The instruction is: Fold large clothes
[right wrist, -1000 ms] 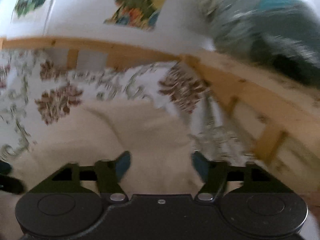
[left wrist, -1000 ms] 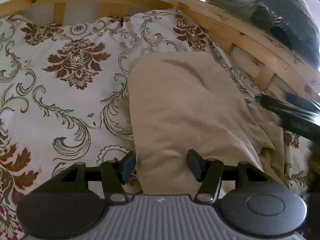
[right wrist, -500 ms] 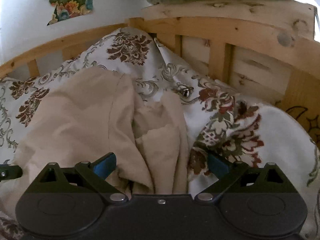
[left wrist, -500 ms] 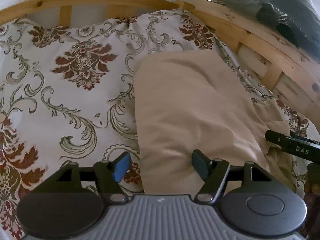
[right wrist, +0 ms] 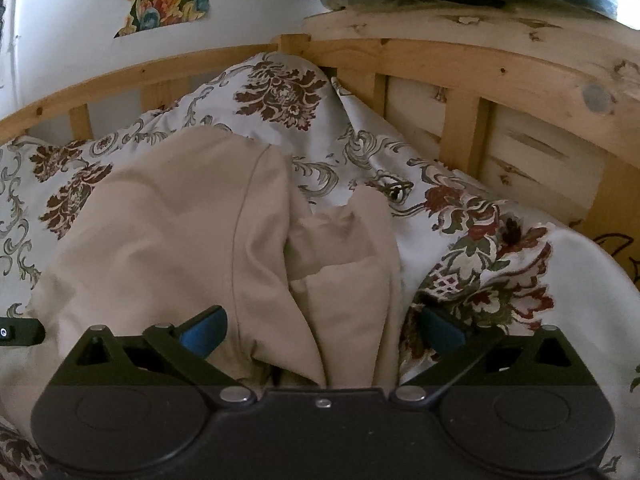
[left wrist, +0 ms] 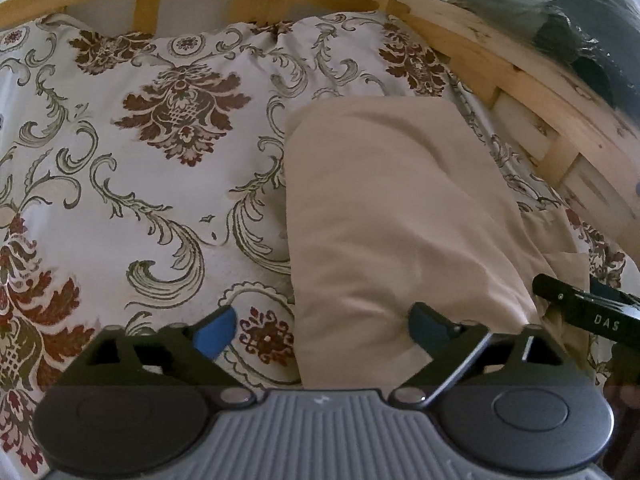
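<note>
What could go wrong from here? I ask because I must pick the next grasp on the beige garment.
The right gripper is open over bunched, overlapping layers of the beige garment; closing there may pinch several layers, or the patterned bedspread beside them. The left gripper straddles the garment's edge, so it may catch the bedspread too.

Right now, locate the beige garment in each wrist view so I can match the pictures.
Left wrist: the beige garment fills centre-right, reaching down between the open left gripper fingers.
Right wrist: it spreads centre-left, bunched folds ahead of the open right gripper.
Shared landmark: the wooden bed rail.
</note>
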A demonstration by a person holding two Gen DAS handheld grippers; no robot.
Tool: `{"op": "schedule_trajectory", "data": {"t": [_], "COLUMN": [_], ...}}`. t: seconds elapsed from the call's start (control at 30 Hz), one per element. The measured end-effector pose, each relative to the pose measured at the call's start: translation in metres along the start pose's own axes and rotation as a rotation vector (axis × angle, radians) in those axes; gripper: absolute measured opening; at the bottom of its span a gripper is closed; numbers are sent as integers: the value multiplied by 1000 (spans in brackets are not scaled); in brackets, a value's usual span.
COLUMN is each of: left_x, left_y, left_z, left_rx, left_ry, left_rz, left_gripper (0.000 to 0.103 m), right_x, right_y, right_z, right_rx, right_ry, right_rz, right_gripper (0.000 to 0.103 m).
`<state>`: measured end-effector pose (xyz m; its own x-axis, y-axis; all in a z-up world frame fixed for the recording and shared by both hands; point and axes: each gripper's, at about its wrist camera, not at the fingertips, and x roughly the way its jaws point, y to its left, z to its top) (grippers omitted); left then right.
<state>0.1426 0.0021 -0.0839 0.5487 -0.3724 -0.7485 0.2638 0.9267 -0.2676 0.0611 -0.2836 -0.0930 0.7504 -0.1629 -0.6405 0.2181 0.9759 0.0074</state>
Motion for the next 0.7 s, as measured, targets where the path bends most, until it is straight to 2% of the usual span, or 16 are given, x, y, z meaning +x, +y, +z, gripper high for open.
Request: {"op": "schedule_trajectory", "data": {"t": [0.07,0.23,0.3,0.37,0.5,0.6,0.7], "left_x": [2,15,22,29,47,55,55], "left_y": [4,28,33,33,34,42,44], "left_z": [4,7,11,18,26,22,16], "left_rx": [-15,-94,-88,-41,7,-55,-105], "left_ry": [8,-5,-1,11,66,82,72], "left_rz": [-25,-178,-233,-274,-313,-345,-352], "left_gripper": [102,102,102,102,103,103,102], "right_x": [0,3,2,0,3,12,18], "right_y": [1,-2,-4,-2,12,23,21], "right_z": [0,-5,-8,-8,-9,-11,-11], "right_rx": [-2,47,83,80,4,-64,-31], "right_ry": [1,-29,-56,-81,-83,-43,-20], "right_rz": [0,-9,5,46,80,53,52], "right_gripper": [102,102,102,102,101,102,102]}}
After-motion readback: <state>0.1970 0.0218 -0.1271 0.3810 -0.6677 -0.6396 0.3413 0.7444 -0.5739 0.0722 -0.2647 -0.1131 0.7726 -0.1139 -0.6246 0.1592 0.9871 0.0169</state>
